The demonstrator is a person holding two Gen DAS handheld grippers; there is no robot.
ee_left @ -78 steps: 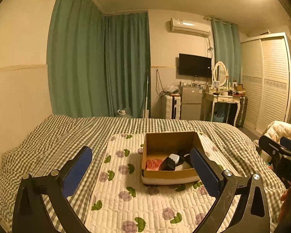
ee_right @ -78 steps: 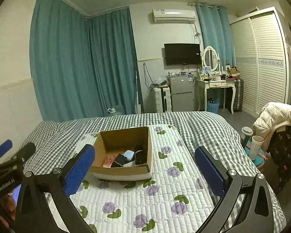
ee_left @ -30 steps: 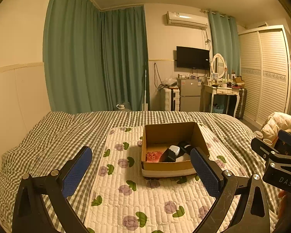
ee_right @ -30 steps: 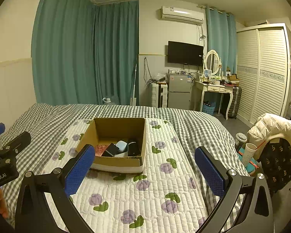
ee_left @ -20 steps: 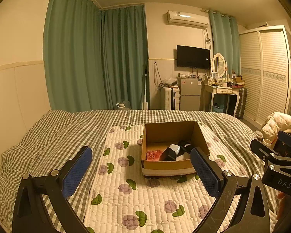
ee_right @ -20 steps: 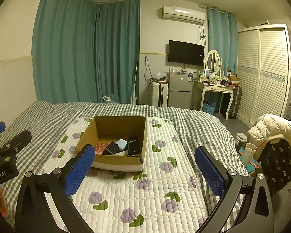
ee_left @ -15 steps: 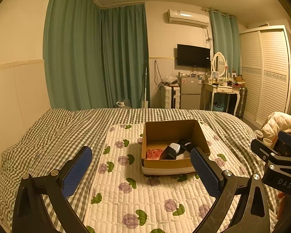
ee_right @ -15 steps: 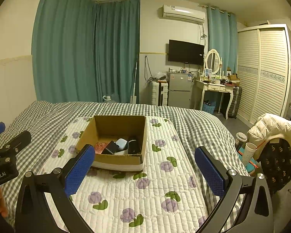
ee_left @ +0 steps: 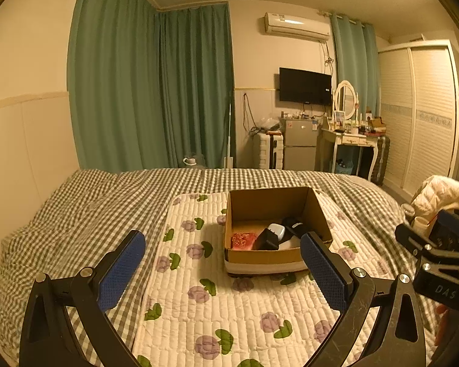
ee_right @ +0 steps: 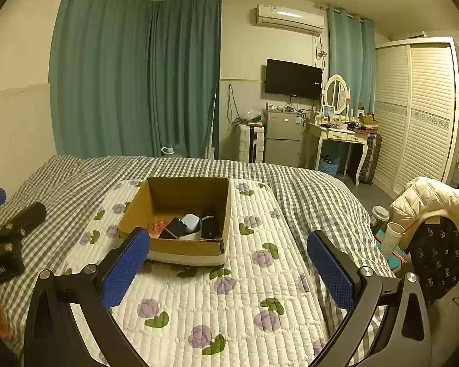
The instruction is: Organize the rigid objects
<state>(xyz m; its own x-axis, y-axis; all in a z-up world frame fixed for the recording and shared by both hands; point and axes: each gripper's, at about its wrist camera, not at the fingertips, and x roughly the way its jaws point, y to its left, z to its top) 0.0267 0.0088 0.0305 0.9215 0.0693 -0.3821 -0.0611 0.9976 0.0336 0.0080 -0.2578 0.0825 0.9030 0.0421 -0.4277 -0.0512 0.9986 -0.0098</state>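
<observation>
The left tongs (ee_left: 223, 267) hang above the bed with their blue pads spread wide and nothing between them. The right tongs (ee_right: 228, 270) are likewise wide and hold nothing.

Ahead of both tongs, an open cardboard box (ee_left: 277, 255) (ee_right: 183, 249) sits on a quilted floral mat (ee_left: 217, 299) (ee_right: 229, 290), which lies on the grey checked bedspread (ee_left: 85, 211) (ee_right: 309, 192). From the left tongs the box lies ahead and toward their right pad, whose tip overlaps the box's near right corner in the view. From the right tongs it lies ahead and toward their left pad, whose tip overlaps the box's near left corner.

Inside the box, against its near wall, lie a red patterned item (ee_left: 243, 240) (ee_right: 156, 224), a black block (ee_left: 267, 240) (ee_right: 173, 229), a white rounded object (ee_left: 276, 230) (ee_right: 190, 221) and a dark cylinder-like item (ee_left: 293, 224) (ee_right: 208, 221), all close together; whether they touch is unclear.

The right tongs' body shows at the right edge of the left view, and the left tongs' body at the left edge of the right view, so the two are side by side, apart.
</observation>
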